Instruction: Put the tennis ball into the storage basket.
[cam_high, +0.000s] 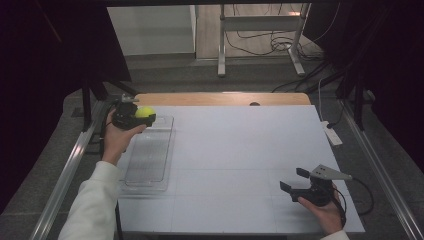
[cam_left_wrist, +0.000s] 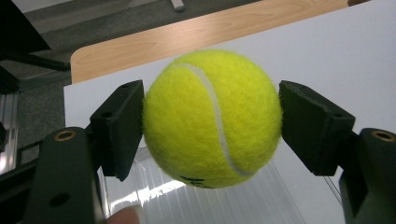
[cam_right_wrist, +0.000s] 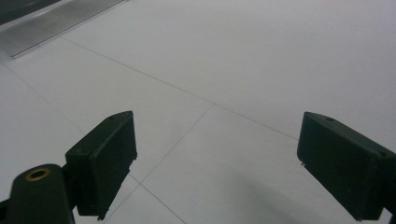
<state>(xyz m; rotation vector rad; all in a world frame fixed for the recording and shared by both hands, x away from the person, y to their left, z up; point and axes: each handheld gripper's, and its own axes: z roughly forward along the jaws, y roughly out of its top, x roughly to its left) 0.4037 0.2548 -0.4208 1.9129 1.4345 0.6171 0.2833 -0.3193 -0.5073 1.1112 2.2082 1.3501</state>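
the left tongs (cam_high: 141, 117) are closed on a yellow tennis ball (cam_high: 145, 113), and in the left gripper view the two black pads (cam_left_wrist: 119, 126) press on opposite sides of the ball (cam_left_wrist: 212, 119), roughly across its widest part, with the white seam running down between them. in the high view the ball hangs at the far left of the white bench (cam_high: 240, 165), just above the far end of a clear ribbed plastic tray (cam_high: 150, 160) that lies lengthwise along the bench's left edge. the step in hand looks to be setting the ball down in that tray. to do it well, the grip should stay as it is until the ball is low: a round felt ball slips out easily if the pads drift off its middle, so the hand is best kept level and lowered straight down rather than swung. the far rim of the tray sits right under the ball, so i would bring it a little toward the near side first, over the ribbed floor, to avoid landing it on the rim and having it roll off onto the bench. open only once the ball rests on the tray, and open slowly, since it may roll along the ribs. the right tongs (cam_high: 295, 181) stand wide open with nothing between them, held low over the bare near right part of the bench, well apart from the tray and out of the way.
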